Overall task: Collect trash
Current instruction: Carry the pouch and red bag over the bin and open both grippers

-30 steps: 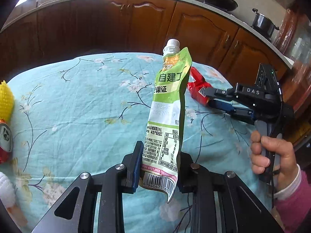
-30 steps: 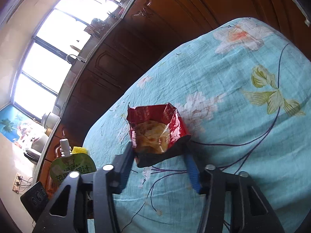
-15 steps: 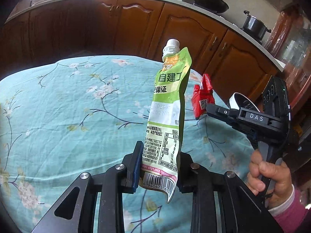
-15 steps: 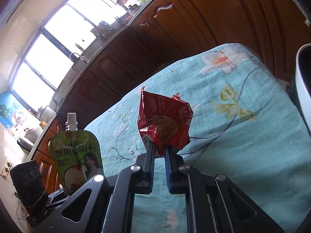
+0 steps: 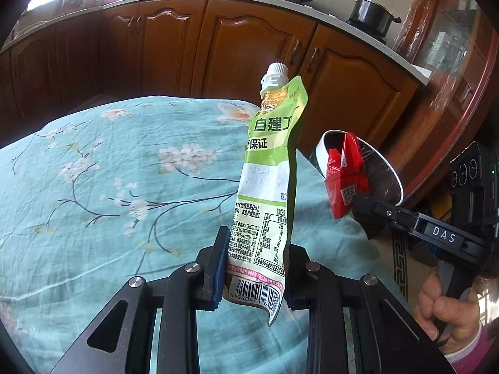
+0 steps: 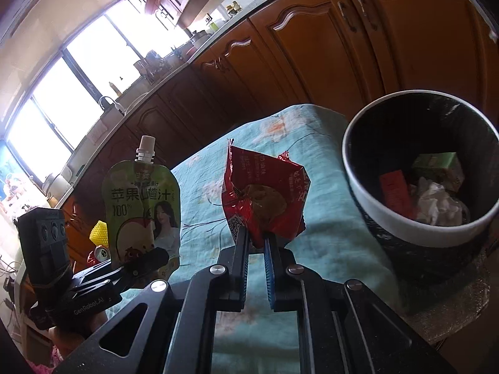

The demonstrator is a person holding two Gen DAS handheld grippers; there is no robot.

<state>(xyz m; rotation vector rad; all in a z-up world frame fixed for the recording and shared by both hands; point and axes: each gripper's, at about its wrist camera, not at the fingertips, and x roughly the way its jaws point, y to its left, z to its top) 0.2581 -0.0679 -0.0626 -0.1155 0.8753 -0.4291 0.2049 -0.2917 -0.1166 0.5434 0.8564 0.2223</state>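
Left gripper [image 5: 254, 268] fingers grip a green pouch [image 5: 268, 187] (upright); right gripper [image 6: 256, 249] fingers pinch a red wrapper [image 6: 265, 199].

The right tongs [image 6: 256, 243] pinch the bottom edge of a torn red snack bag [image 6: 265, 199] above the flowered cloth [image 6: 205, 184] on the bench. At right stands a bin [image 6: 414, 221] holding rubbish. At left, the left tongs [image 6: 142, 263] grip a green juice pouch [image 6: 142, 205], upright.
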